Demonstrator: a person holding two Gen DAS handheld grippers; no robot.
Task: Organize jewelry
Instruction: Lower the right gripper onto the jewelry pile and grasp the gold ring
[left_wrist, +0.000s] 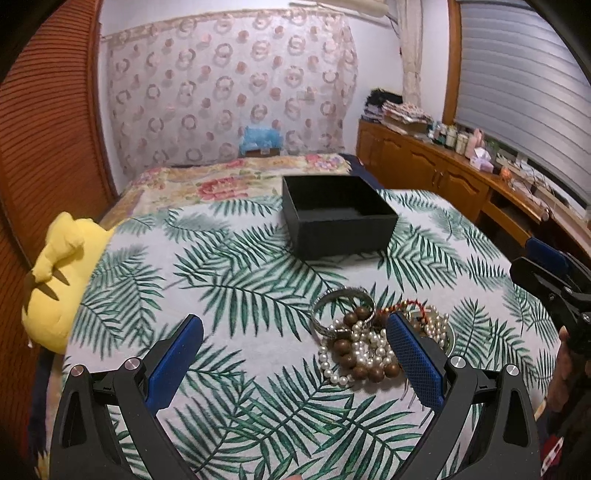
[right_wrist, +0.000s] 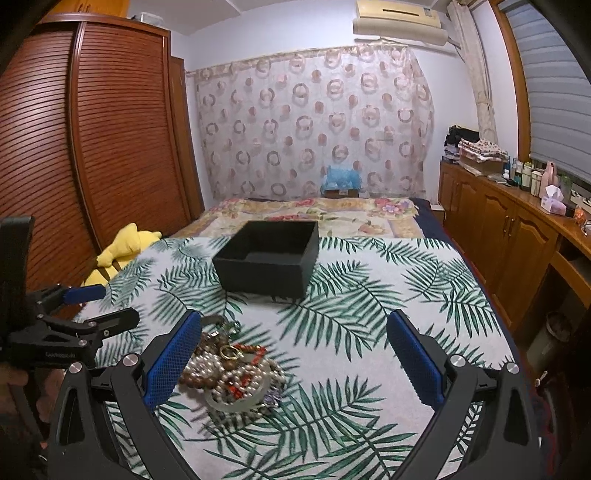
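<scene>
Palm-leaf cloth (right_wrist: 369, 295) over a floral bedspread (right_wrist: 314, 212); yellow plush toy (left_wrist: 55, 280) at the edge (beside the slatted wardrobe (right_wrist: 92, 147)); circle-patterned curtain (right_wrist: 314, 122) behind; wooden cabinets (right_wrist: 509, 229) opposite.

Bed (right_wrist: 369, 332) w/ palm-leaf cover: black box (right_wrist: 267, 264) at mid, jewelry pile (right_wrist: 232, 373) near front, yellow plush (right_wrist: 122, 247) at left edge.

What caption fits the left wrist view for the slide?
Open left gripper hovers beside a jewelry pile; empty black box waits beyond.
</scene>
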